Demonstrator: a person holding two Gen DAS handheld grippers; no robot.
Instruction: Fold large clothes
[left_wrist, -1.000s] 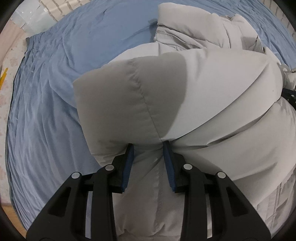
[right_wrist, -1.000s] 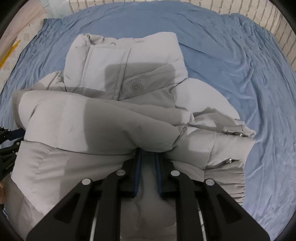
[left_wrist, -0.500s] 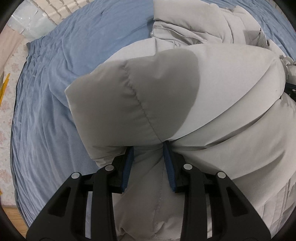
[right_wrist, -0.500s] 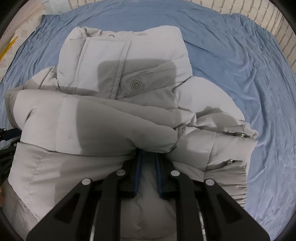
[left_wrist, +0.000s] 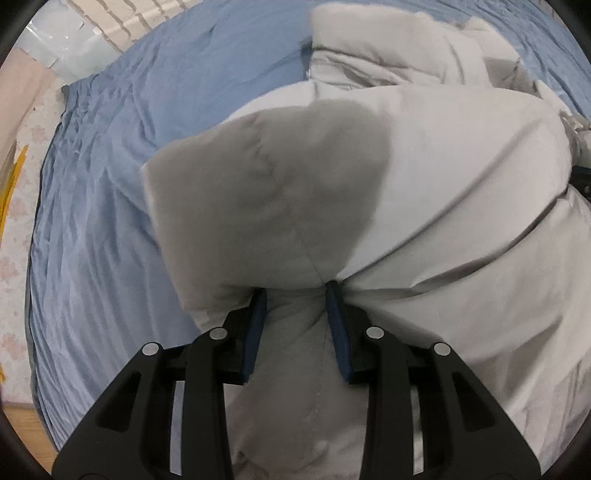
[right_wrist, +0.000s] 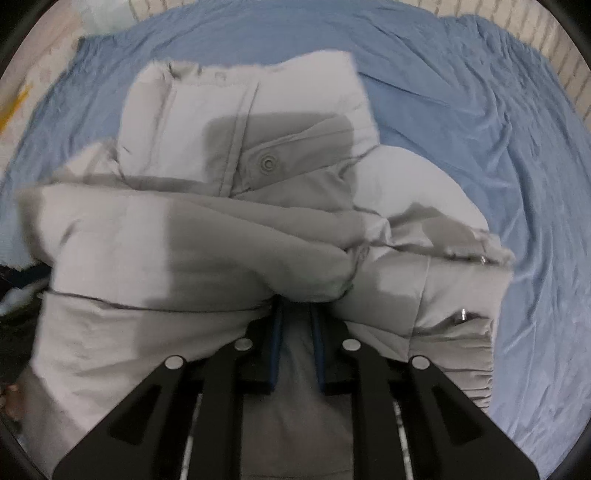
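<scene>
A pale grey puffer jacket (left_wrist: 424, 166) lies on the blue bed sheet (left_wrist: 103, 184). My left gripper (left_wrist: 295, 295) is shut on a thick fold of its lower edge, with the padded fabric bulging over the blue pads. My right gripper (right_wrist: 297, 314) is shut on the same hem further right. In the right wrist view the jacket (right_wrist: 221, 240) is doubled over toward its collar (right_wrist: 236, 110), with a snap button (right_wrist: 268, 162) showing and a cuffed sleeve (right_wrist: 461, 332) at the right. Both fingertips are hidden under fabric.
The blue sheet (right_wrist: 461, 129) covers the bed on all sides of the jacket. A white brick-pattern wall (right_wrist: 554, 48) runs behind the bed. Pale patterned floor (left_wrist: 14, 221) with a yellow object (left_wrist: 11, 184) lies past the left bed edge.
Both grippers have carried the jacket's held edge forward toward the collar. The fold has rolled further over the upper part. The right wrist view is blurred by motion.
</scene>
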